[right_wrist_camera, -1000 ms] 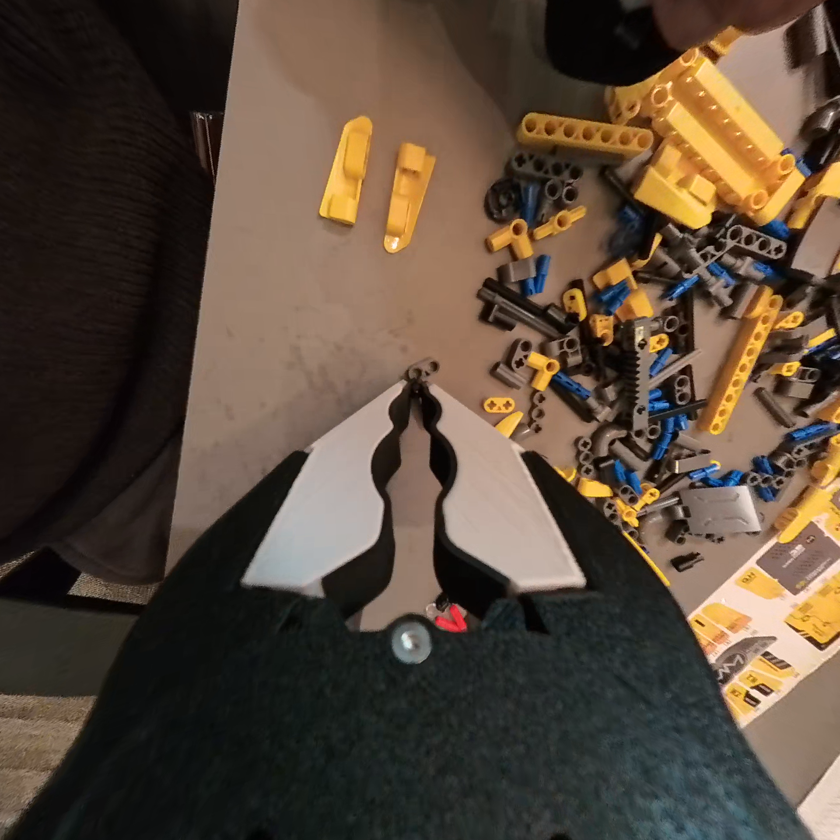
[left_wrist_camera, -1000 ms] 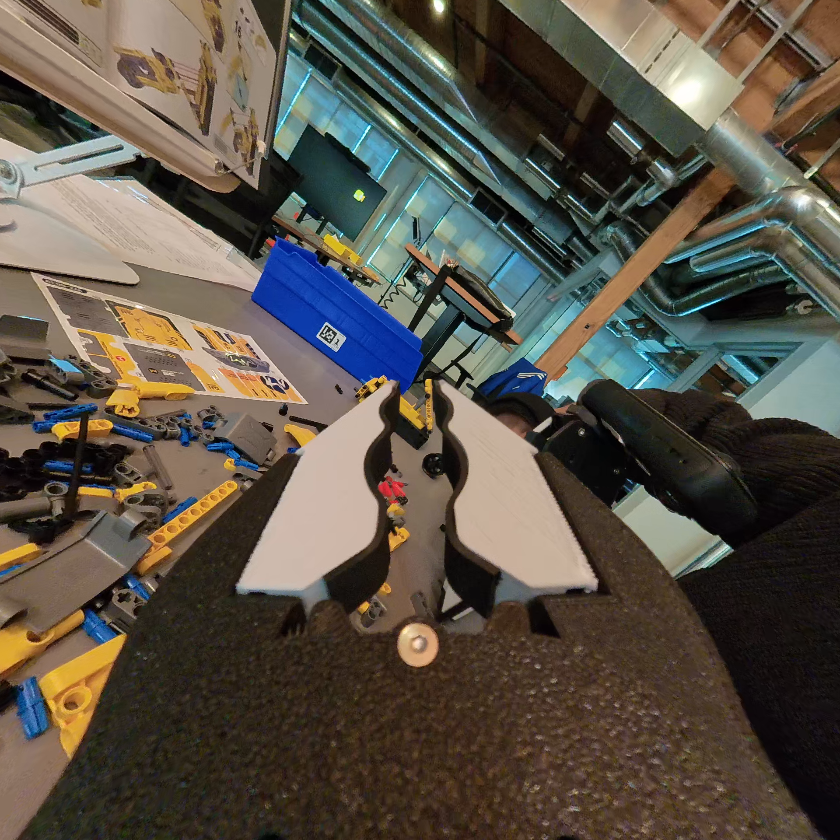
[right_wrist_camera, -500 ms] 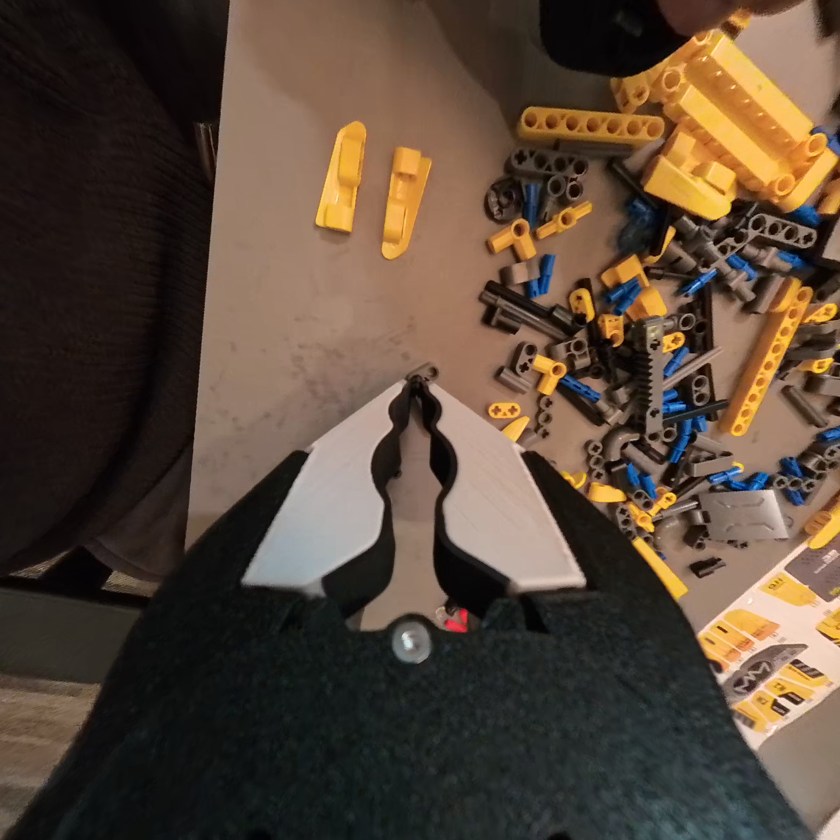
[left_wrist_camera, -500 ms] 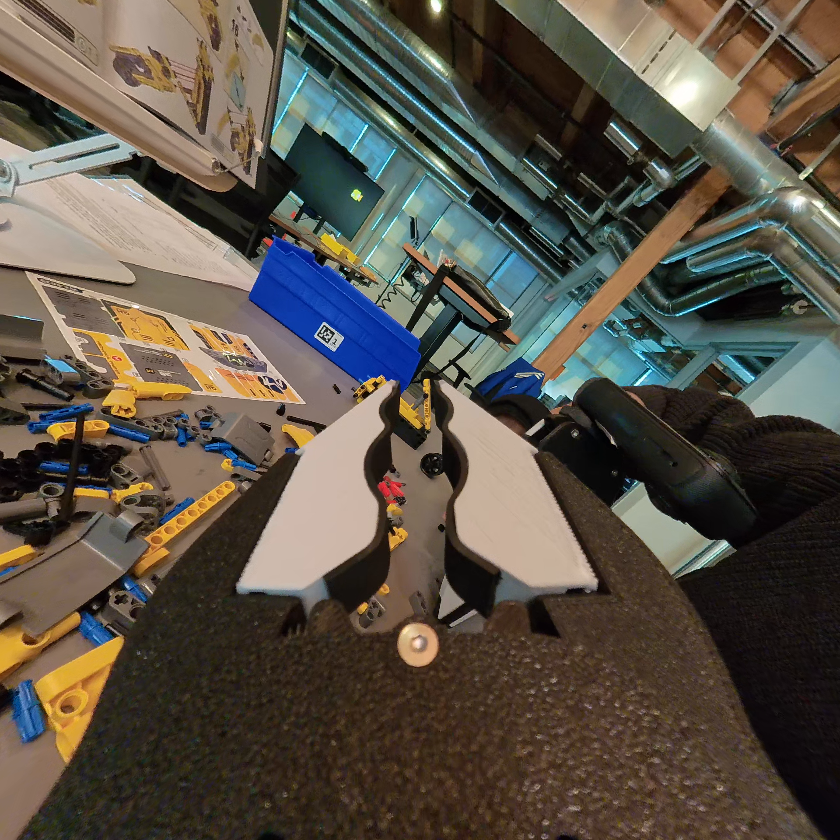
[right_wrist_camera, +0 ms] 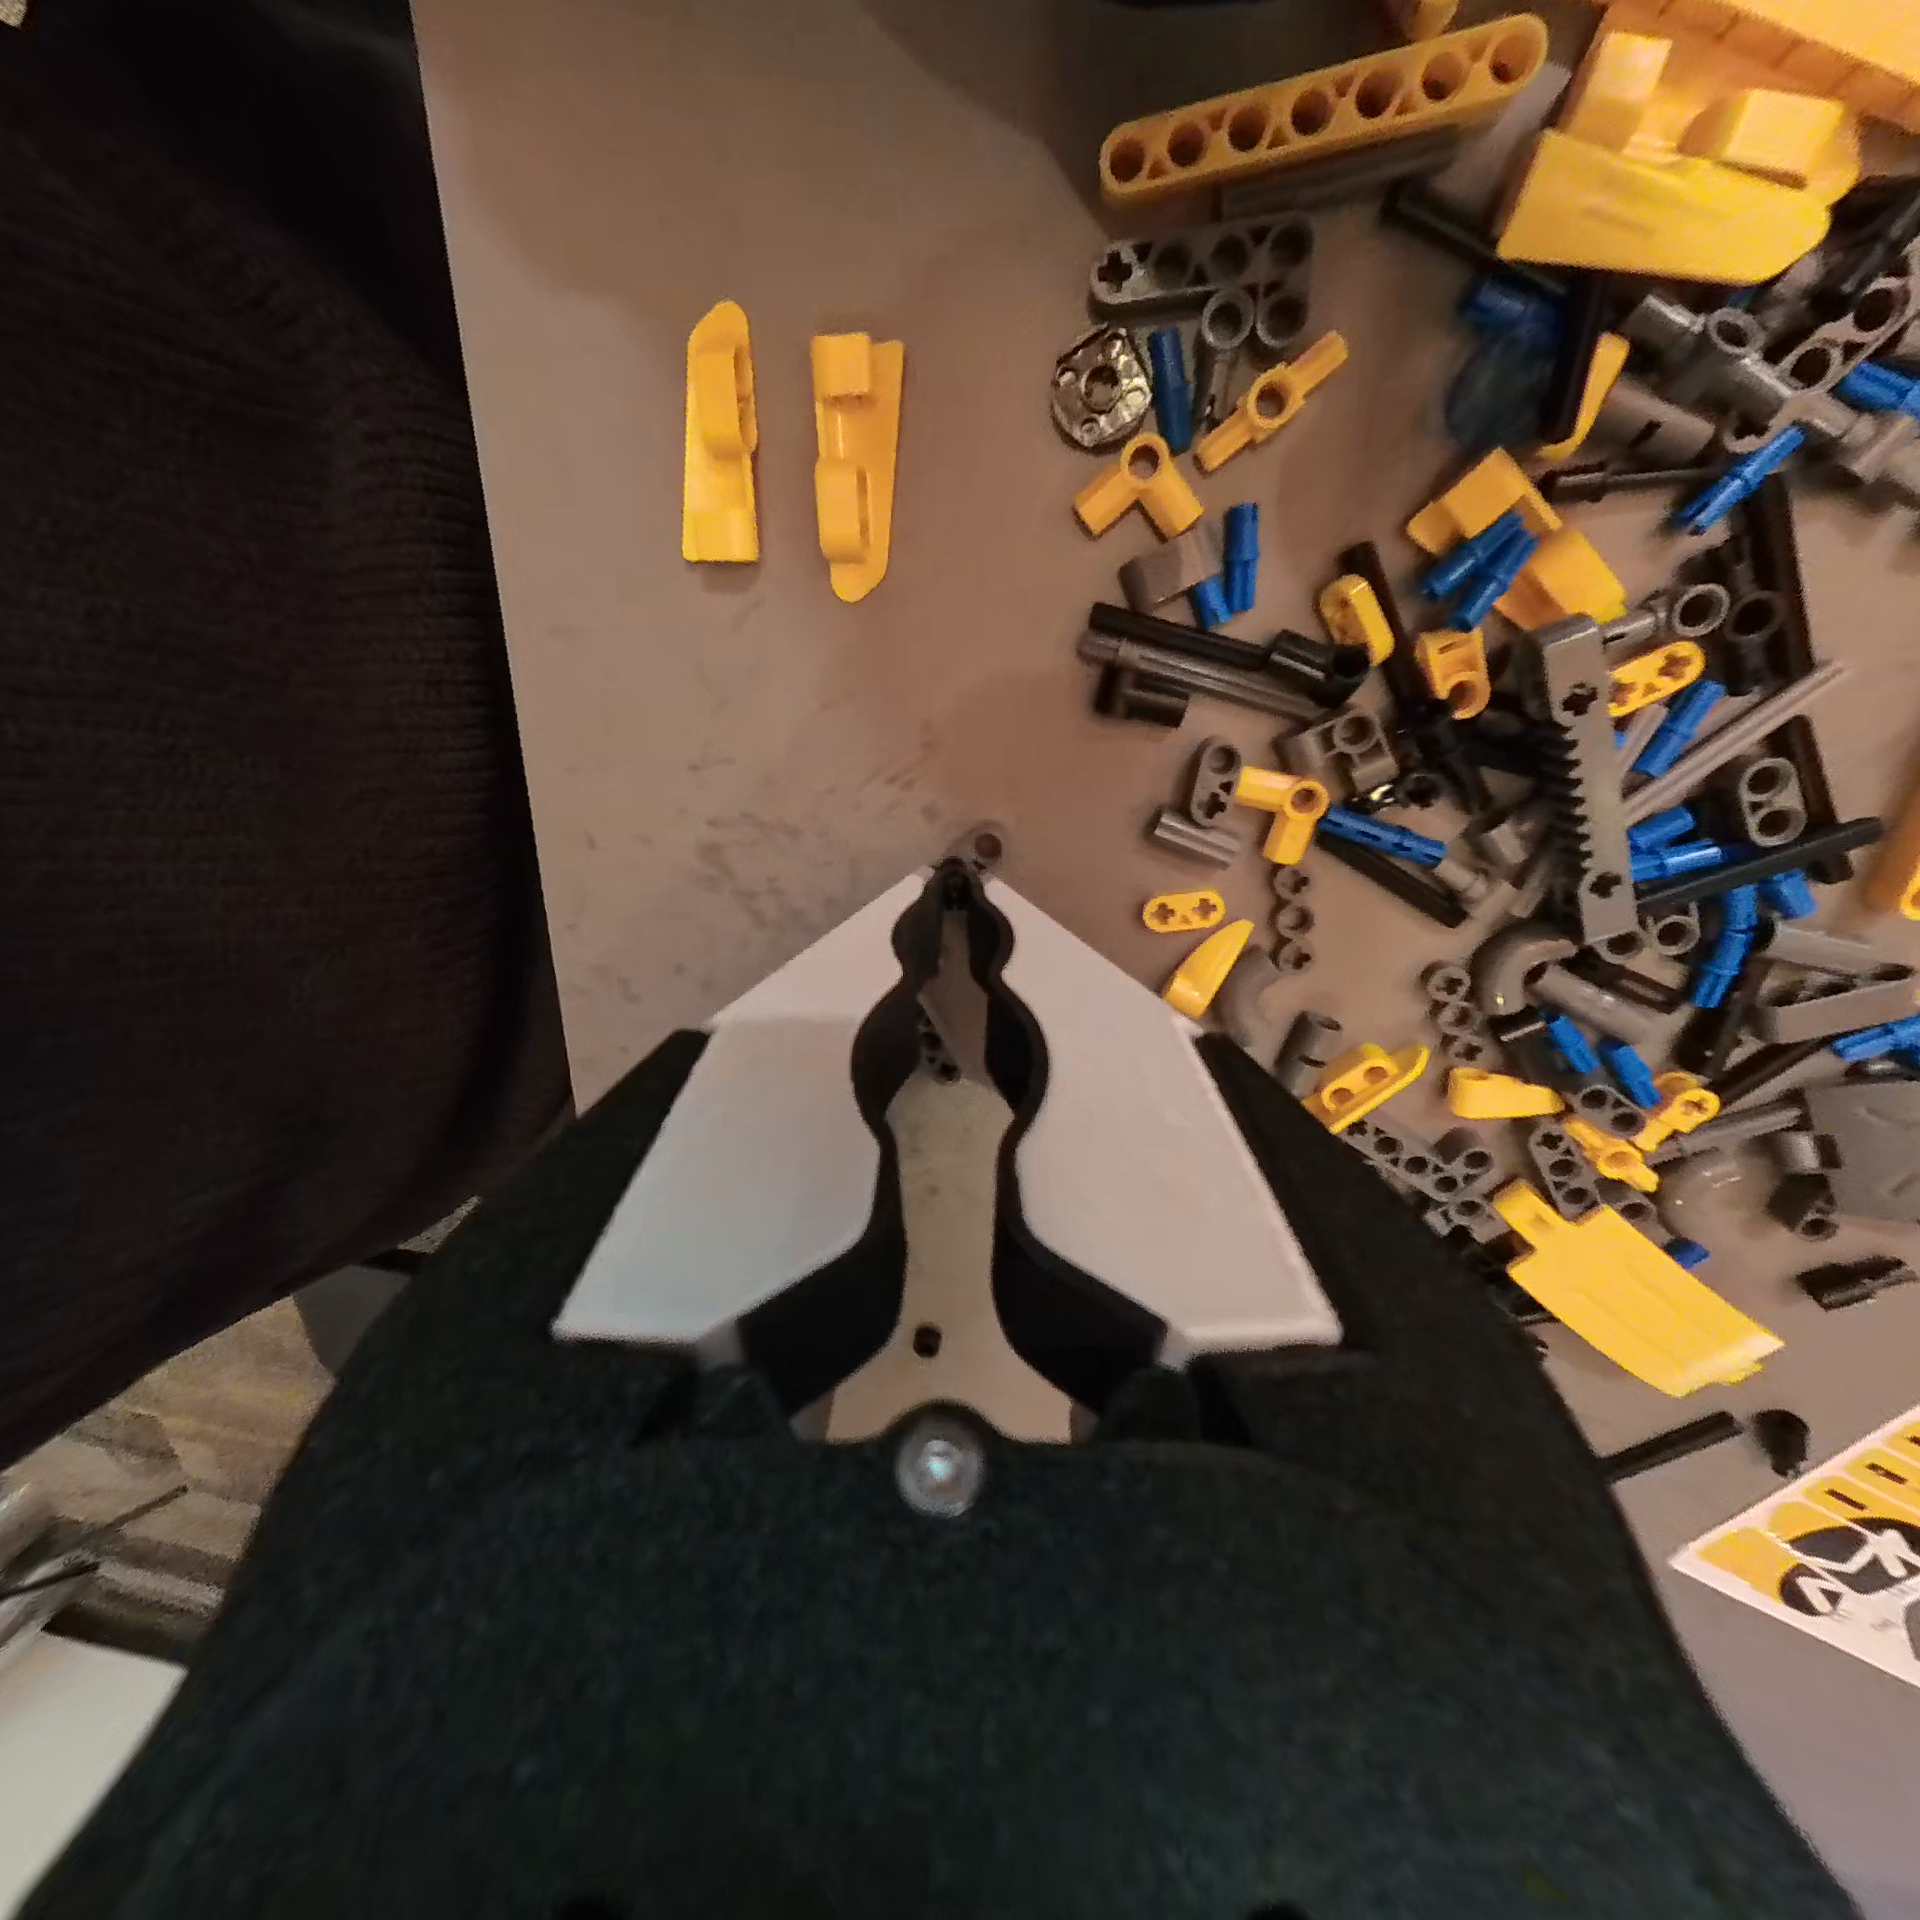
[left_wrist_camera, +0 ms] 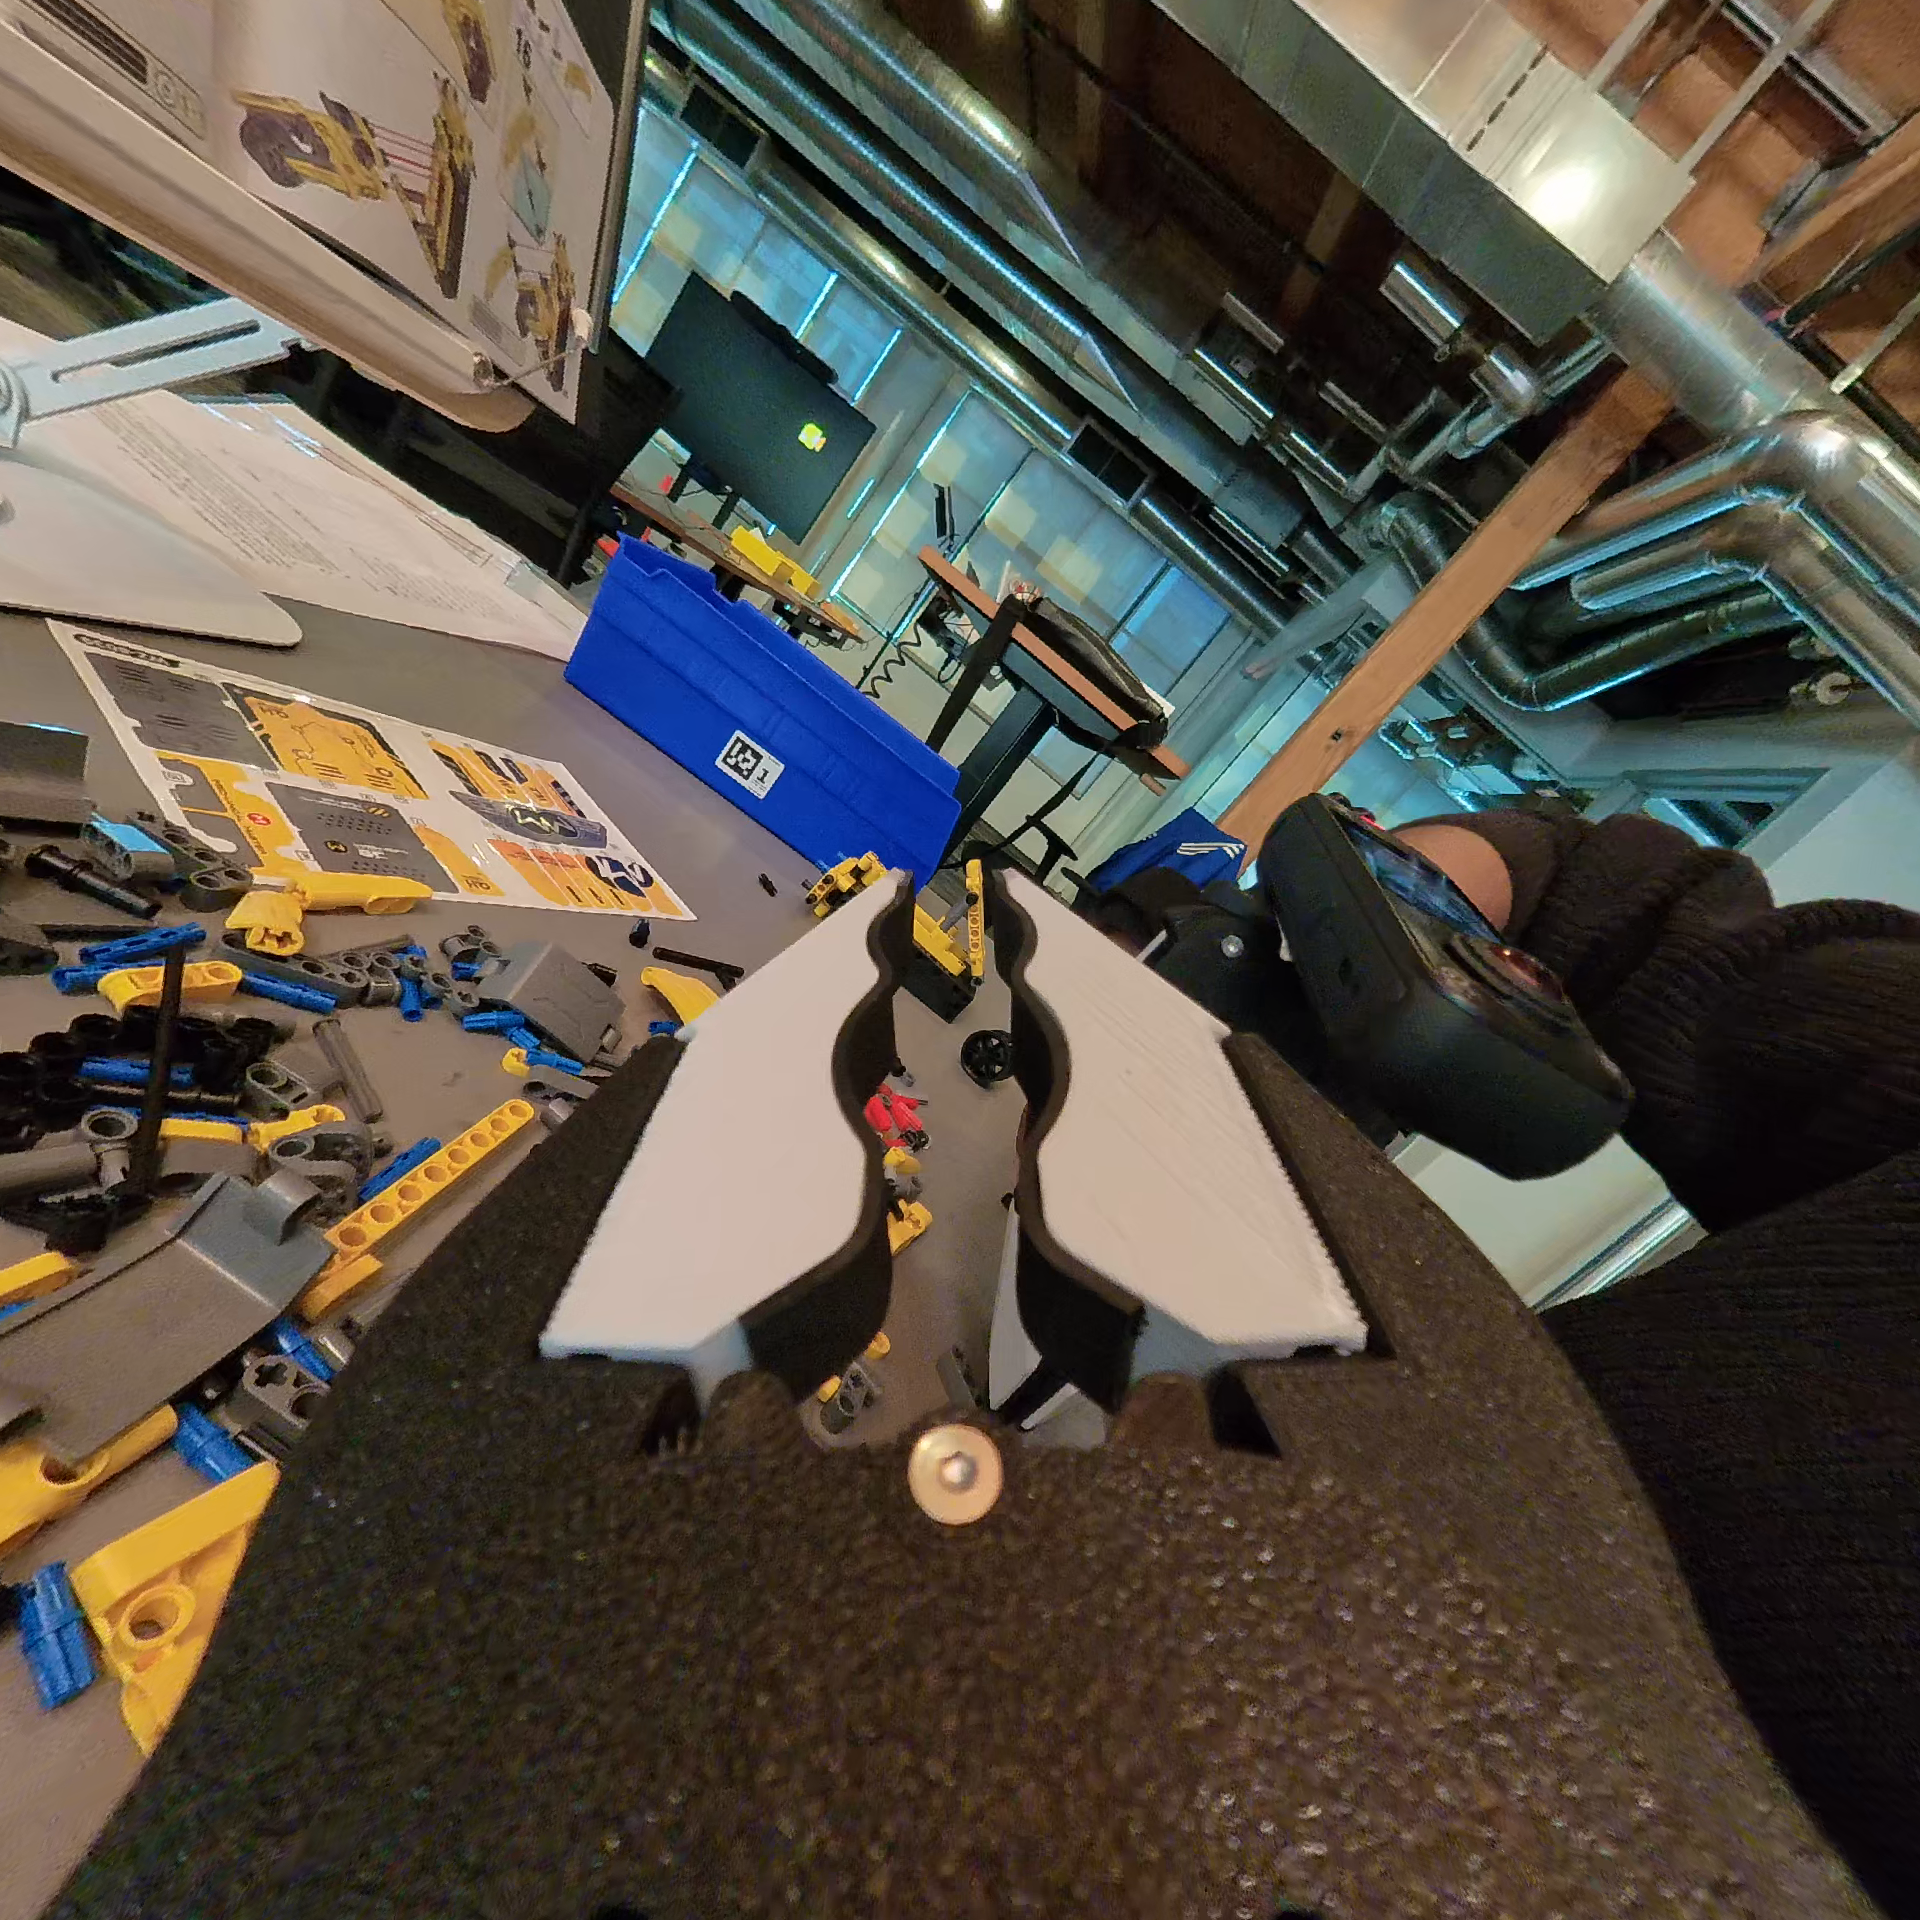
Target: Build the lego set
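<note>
Evidently came nearer to the grey table (right_wrist_camera: 675, 727) and its heap of yellow, blue and grey building parts (right_wrist_camera: 1507, 779). Held the left gripper (left_wrist_camera: 951, 914) raised as before, fingers narrowly apart, empty. Kept the right gripper (right_wrist_camera: 958, 891) pinched on a small grey holed piece (right_wrist_camera: 982, 847), left of the heap.

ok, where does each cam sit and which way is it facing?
Left wrist view: on the left gripper, low over the grey table, facing across it to a blue bin and ceiling pipes; the fingers stand apart, a dark sleeve at right.
Right wrist view: on the right gripper, facing down on the table; tips pinch a small grey piece, dark clothing at left.
Shared: the table, the scattered yellow, blue and grey parts, the sticker sheet.
</note>
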Available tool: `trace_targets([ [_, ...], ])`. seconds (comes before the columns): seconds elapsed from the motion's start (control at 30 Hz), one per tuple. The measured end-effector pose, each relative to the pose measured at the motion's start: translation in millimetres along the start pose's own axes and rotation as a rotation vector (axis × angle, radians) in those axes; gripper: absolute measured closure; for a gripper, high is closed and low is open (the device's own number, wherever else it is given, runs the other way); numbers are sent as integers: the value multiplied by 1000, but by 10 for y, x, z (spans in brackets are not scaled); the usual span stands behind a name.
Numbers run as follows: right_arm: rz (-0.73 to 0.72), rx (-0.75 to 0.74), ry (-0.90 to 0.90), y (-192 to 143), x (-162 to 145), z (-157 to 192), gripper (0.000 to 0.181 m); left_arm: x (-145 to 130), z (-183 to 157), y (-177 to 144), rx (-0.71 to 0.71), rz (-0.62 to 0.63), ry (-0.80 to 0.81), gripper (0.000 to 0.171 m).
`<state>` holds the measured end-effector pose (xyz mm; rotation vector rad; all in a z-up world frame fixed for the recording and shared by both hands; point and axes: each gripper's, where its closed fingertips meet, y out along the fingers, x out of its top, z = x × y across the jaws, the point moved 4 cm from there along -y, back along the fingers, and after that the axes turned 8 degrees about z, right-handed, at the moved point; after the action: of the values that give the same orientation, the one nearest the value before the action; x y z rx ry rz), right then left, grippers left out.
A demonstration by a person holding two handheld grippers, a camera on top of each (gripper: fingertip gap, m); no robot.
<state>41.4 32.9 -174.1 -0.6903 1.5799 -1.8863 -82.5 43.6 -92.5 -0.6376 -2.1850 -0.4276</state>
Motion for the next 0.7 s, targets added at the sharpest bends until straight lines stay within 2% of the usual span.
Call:
trace_targets([
  [0.57,26,-86,-100,7,5,27,178,13,11,-24,10,-12,-1,158],
  [0.7,54,-145,-153,50,-19,24,177,13,15,-25,16,-12,-1,157],
])
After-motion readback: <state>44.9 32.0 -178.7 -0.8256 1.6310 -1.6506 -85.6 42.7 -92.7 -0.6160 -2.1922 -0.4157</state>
